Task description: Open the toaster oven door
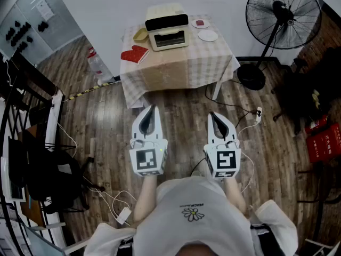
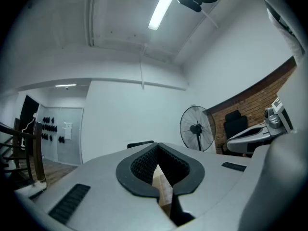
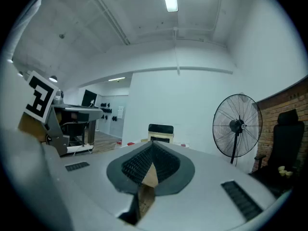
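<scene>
A cream toaster oven (image 1: pixel 167 27) with a dark top panel and its glass door closed stands at the back of a small table (image 1: pixel 181 63) under a checked cloth. In the right gripper view the toaster oven (image 3: pixel 160 132) shows far ahead, just above the jaws. My left gripper (image 1: pixel 152 111) and right gripper (image 1: pixel 216 116) hang side by side over the wooden floor, well short of the table. Both are shut and hold nothing. The left gripper (image 2: pixel 155 150) points at a white wall, and the right gripper (image 3: pixel 152 148) at the table.
A red oven mitt (image 1: pixel 135 54), a yellow dish (image 1: pixel 140 34) and two small plates (image 1: pixel 204 29) lie on the table. A black pedestal fan (image 1: pixel 277 20) stands to its right. Cables (image 1: pixel 240 122) trail on the floor. A dark rack (image 1: pixel 26 116) lines the left side, red crates (image 1: pixel 325 143) the right.
</scene>
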A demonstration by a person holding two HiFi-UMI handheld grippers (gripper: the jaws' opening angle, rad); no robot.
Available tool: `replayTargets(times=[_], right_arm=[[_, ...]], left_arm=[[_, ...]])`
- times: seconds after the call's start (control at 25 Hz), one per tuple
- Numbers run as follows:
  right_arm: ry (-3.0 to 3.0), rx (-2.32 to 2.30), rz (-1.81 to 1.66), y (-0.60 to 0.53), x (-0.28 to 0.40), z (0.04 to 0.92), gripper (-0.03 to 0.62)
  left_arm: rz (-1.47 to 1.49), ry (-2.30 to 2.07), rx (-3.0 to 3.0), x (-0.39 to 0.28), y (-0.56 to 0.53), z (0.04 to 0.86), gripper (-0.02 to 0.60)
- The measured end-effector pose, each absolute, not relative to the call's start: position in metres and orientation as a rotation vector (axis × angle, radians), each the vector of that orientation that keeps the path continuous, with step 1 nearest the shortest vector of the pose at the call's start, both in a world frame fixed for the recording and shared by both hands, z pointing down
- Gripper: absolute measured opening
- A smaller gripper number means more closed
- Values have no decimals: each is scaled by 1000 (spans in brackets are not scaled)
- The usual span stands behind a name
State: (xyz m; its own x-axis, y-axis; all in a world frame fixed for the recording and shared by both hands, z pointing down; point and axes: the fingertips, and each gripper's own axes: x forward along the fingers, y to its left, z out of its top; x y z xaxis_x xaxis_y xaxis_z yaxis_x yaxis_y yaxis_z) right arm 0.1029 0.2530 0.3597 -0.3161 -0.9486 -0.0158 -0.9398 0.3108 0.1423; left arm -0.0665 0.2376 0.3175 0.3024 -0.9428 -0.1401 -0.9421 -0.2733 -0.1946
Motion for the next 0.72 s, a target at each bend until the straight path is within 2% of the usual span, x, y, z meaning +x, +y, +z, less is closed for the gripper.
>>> replayTargets(times=[0.72], right_arm=[[-2513, 1807, -109, 239, 132, 371, 6]], left_arm=[[-49, 1722, -2394, -30, 226, 331, 17]])
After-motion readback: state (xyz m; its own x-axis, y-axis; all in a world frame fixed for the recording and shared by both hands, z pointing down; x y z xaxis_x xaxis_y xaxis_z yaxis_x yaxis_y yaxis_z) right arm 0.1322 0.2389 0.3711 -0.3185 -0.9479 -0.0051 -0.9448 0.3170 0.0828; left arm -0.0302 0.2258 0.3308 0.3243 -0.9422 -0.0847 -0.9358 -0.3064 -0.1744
